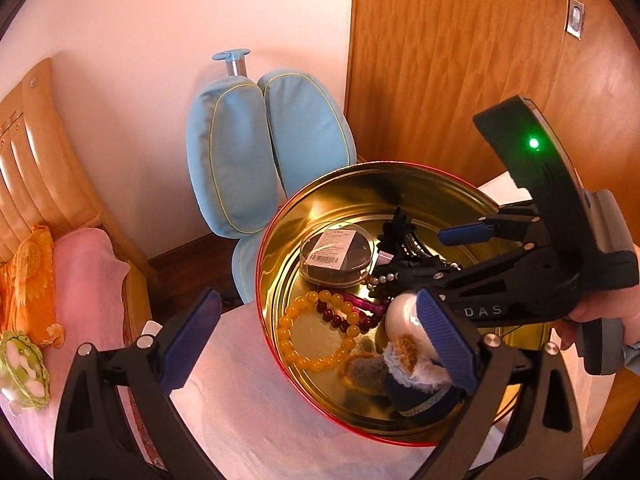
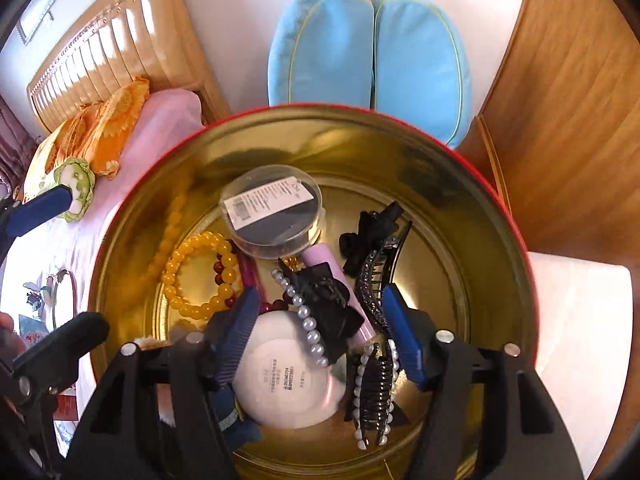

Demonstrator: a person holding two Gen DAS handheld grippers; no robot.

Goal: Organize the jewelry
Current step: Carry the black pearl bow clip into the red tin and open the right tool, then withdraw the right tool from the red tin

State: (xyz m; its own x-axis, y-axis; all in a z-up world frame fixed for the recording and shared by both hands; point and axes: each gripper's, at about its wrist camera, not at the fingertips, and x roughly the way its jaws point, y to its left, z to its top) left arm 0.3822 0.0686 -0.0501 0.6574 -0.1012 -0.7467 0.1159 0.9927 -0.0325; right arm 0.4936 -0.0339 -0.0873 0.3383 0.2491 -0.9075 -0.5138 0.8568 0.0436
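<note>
A round tin (image 1: pixel 360 184) (image 2: pixel 360 140), gold inside and red outside, holds a yellow bead bracelet (image 1: pixel 286 334) (image 2: pixel 172 280), a clear round box (image 1: pixel 336 252) (image 2: pixel 272 208), a white compact (image 2: pixel 284 384), a black bow clip with pearls (image 2: pixel 316 304), other dark hair clips (image 2: pixel 372 392) and a plush toy (image 1: pixel 400 372). My right gripper (image 2: pixel 320 332) (image 1: pixel 436 256) reaches down into the tin, open, its pads on either side of the bow clip without touching it. My left gripper (image 1: pixel 320 340) is wide open across the tin's near wall, one finger outside, one above the plush toy.
The tin stands on a white cloth surface (image 1: pixel 240 380). A blue padded chair (image 1: pixel 260 152) (image 2: pixel 372 48) is right behind it, with a wooden door (image 1: pixel 460 60) to the right. To the left lies a bed (image 1: pixel 84 264) with an orange pillow (image 2: pixel 104 128).
</note>
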